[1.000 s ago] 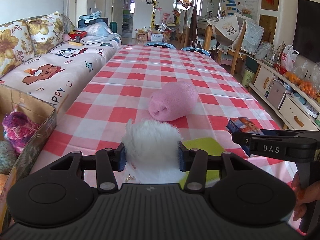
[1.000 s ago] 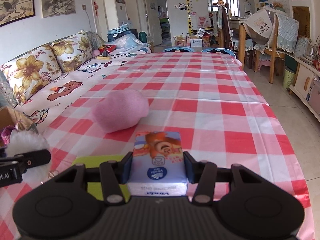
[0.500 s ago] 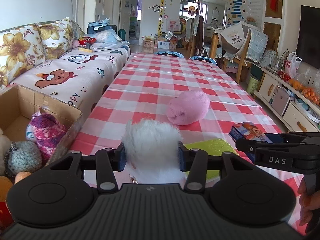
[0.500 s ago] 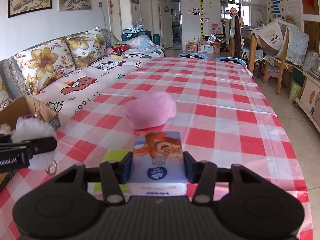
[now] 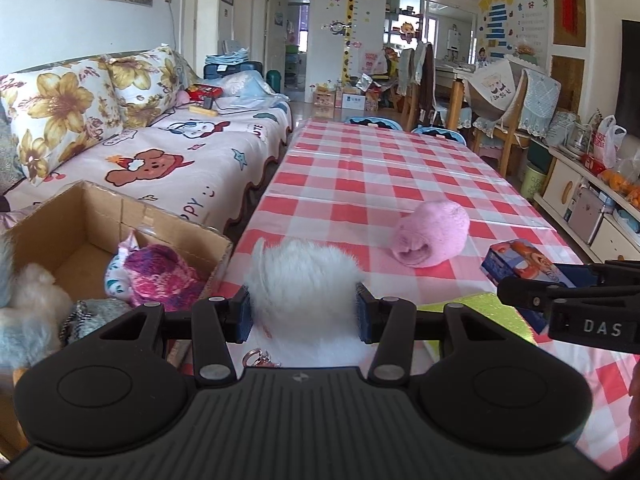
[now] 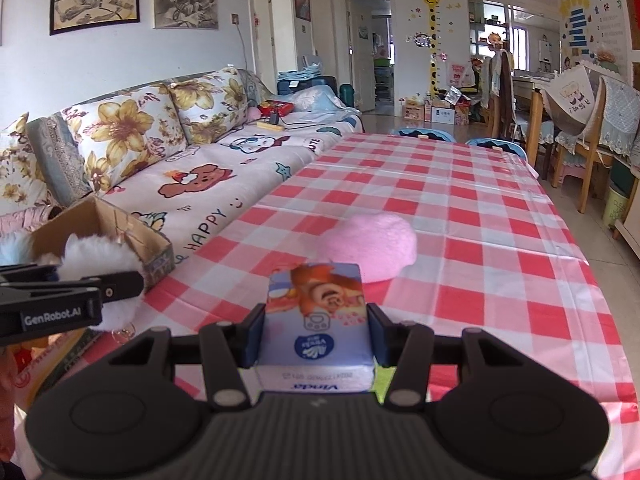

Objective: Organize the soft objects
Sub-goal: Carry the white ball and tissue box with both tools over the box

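- The left gripper (image 5: 304,314), black plastic with blue pads, is clamped on a white fluffy fur pom-pom (image 5: 304,280); the long pile bulges out above the pads, and a small metal key ring (image 5: 256,358) dangles beneath it.
- The right gripper (image 6: 316,334) is pressed flat against both sides of a small rectangular tissue pack (image 6: 318,320), a glossy blue wrapper printed with a cartoon bear (the brand lettering reads upside down).
- A rounded pink plush lump (image 5: 432,234), short-piled and soft, lies on the red-and-white checked plastic tablecloth (image 5: 380,176), well ahead of both tools.
- A flat, glittery yellow-green sheet (image 5: 480,316) lies on the cloth under the held items.
- An open brown cardboard box (image 5: 100,220) sits left of the table, beside the sofa; inside are a pink-and-purple knitted bundle (image 5: 160,276), a white woolly toy (image 5: 32,300) and something grey and fuzzy (image 5: 96,312).
- The sofa (image 5: 160,156) wears a smooth cartoon-print cover and floral cushions.
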